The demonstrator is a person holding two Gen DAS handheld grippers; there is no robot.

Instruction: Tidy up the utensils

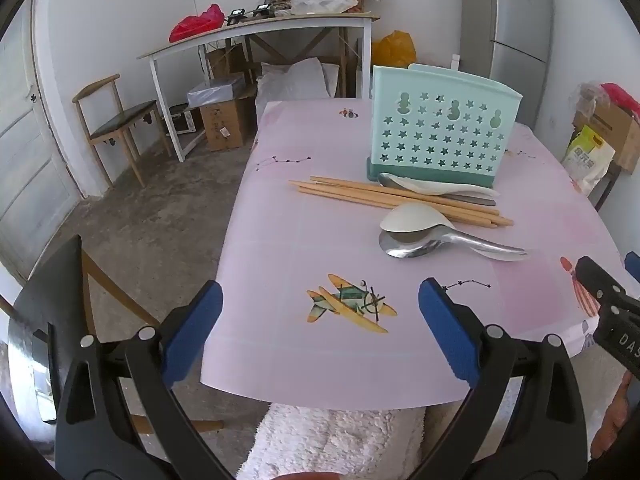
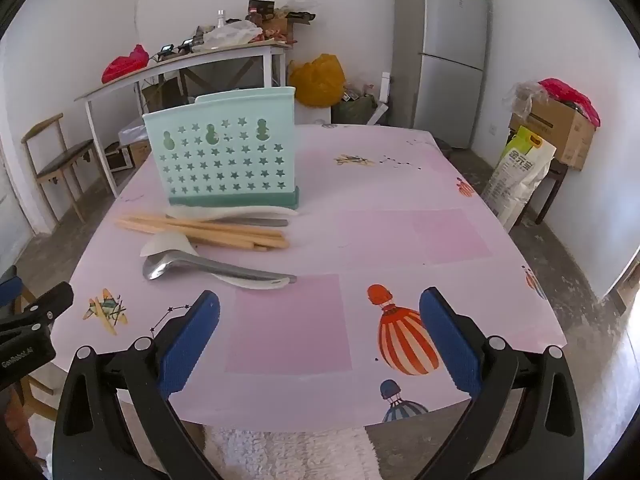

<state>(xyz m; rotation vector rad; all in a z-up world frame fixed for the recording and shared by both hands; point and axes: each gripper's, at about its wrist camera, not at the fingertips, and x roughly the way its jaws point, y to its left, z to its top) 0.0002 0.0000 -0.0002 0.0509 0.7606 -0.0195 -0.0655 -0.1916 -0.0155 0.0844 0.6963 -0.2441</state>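
A mint-green utensil holder (image 1: 442, 130) with star holes stands on the pink table (image 1: 304, 240); it also shows in the right wrist view (image 2: 226, 156). In front of it lie wooden chopsticks (image 1: 396, 198) (image 2: 200, 228), a white spoon with a metal spoon (image 1: 436, 188) behind them, and nearer me a white spoon (image 1: 414, 218) resting on a metal spoon (image 1: 452, 244) (image 2: 208, 268). My left gripper (image 1: 320, 328) is open and empty near the table's front edge. My right gripper (image 2: 320, 336) is open and empty above the front of the table.
A white desk (image 1: 260, 32) with clutter stands at the back wall, boxes under it. A wooden chair (image 1: 116, 120) is at the left, a grey fridge (image 2: 444, 52) at the back right, a rice bag (image 2: 518, 176) and boxes at the right. A white towel (image 1: 336, 440) lies below the table edge.
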